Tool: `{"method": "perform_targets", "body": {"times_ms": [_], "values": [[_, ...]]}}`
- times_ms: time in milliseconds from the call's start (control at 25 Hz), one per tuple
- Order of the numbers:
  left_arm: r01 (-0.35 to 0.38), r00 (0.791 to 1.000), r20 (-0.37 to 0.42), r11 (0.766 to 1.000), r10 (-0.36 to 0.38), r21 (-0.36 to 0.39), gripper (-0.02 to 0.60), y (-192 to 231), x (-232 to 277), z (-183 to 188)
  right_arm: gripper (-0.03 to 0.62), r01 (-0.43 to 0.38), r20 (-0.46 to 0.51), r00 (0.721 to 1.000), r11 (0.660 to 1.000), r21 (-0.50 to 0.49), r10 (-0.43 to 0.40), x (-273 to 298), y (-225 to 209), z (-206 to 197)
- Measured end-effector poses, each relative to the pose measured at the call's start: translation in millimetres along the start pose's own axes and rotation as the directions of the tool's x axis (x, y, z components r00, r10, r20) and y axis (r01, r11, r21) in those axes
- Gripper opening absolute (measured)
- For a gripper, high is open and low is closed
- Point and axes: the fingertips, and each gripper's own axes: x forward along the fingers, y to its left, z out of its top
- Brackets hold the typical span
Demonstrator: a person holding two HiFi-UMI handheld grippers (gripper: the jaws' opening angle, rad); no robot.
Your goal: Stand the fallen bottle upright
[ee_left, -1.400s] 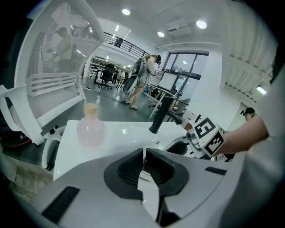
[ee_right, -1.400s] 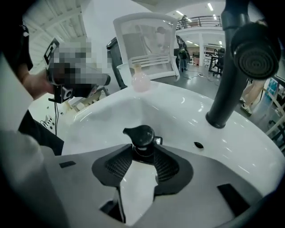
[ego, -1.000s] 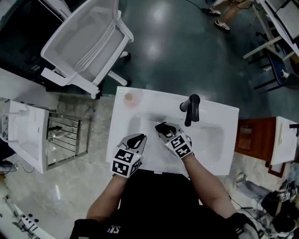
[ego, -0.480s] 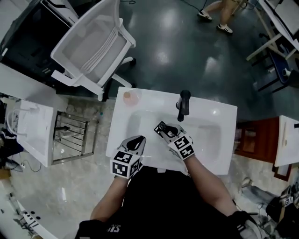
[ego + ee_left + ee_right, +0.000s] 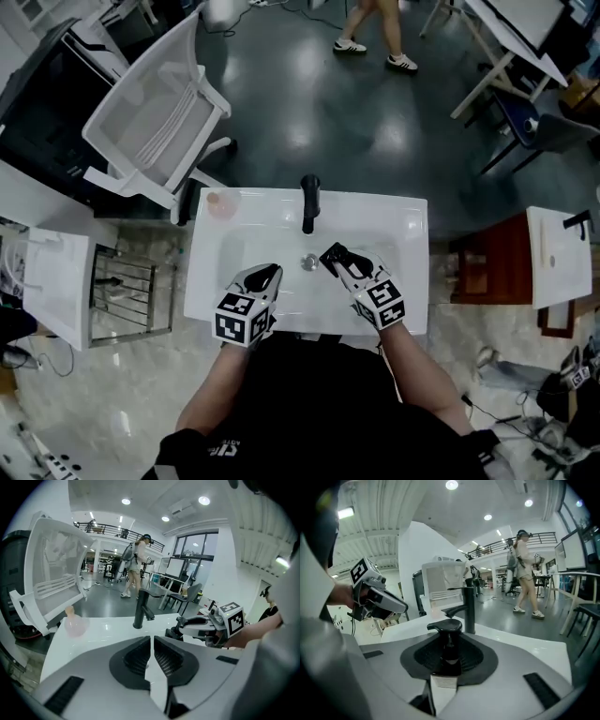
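A black pump bottle (image 5: 446, 644) sits between the pads of my right gripper (image 5: 447, 660), which is shut on it; its pump head (image 5: 444, 626) is on top. In the head view the right gripper (image 5: 330, 255) hangs over the basin's right half, by the drain (image 5: 307, 263). My left gripper (image 5: 267, 274) is over the basin's left front, its jaws shut with nothing between them (image 5: 152, 656). From the left gripper view the right gripper (image 5: 187, 623) shows with the dark bottle (image 5: 174, 632) in it.
The white sink (image 5: 412, 234) carries a black faucet (image 5: 309, 202) at the back middle and a small pink flask (image 5: 220, 202) at its back left corner. A white chair (image 5: 150, 122) stands behind the sink. A person (image 5: 375, 28) walks far off.
My right gripper's jaws have come in on the black bottle and it has risen out of the basin. The left gripper has risen and shifted too. The head camera has swung.
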Motion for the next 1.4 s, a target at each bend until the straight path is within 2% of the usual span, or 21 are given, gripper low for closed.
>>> {"method": "perform_targets", "body": {"times_ms": [320,640,840,1000,1160,1400], "values": [[0.102,0.995,-0.005,0.993,-0.102,0.057,0.037,-63.2,31.7,7.7,0.097,0.219,0.021,0.975,0.974,0.052,-0.221,-125.6,-60.0,-21.8],[0.221,0.975,-0.041,0.958,-0.218,0.180,0.037,-119.8,61.7,28.6,0.097,0.381,0.004,0.922,0.906,0.186,-0.388,-208.4,-72.2,-76.1],[0.271,0.963,-0.069,0.939,-0.262,0.212,0.037,-146.8,73.4,30.8,0.098,0.419,0.010,0.903,0.884,0.207,-0.431,-231.5,-73.8,-92.9],[0.290,0.957,-0.088,0.931,-0.277,0.222,0.037,-157.0,75.4,25.7,0.101,0.413,-0.004,0.907,0.885,0.214,-0.422,-236.8,-69.4,-99.4],[0.285,0.958,-0.089,0.935,-0.272,0.212,0.037,-155.5,75.1,24.5,0.114,0.394,-0.015,0.915,0.882,0.259,-0.404,-242.9,-64.1,-104.6],[0.245,0.970,-0.058,0.950,-0.238,0.196,0.037,-140.7,71.6,31.8,0.117,0.370,-0.022,0.926,0.895,0.249,-0.377,-263.7,-55.3,-98.8]]}}
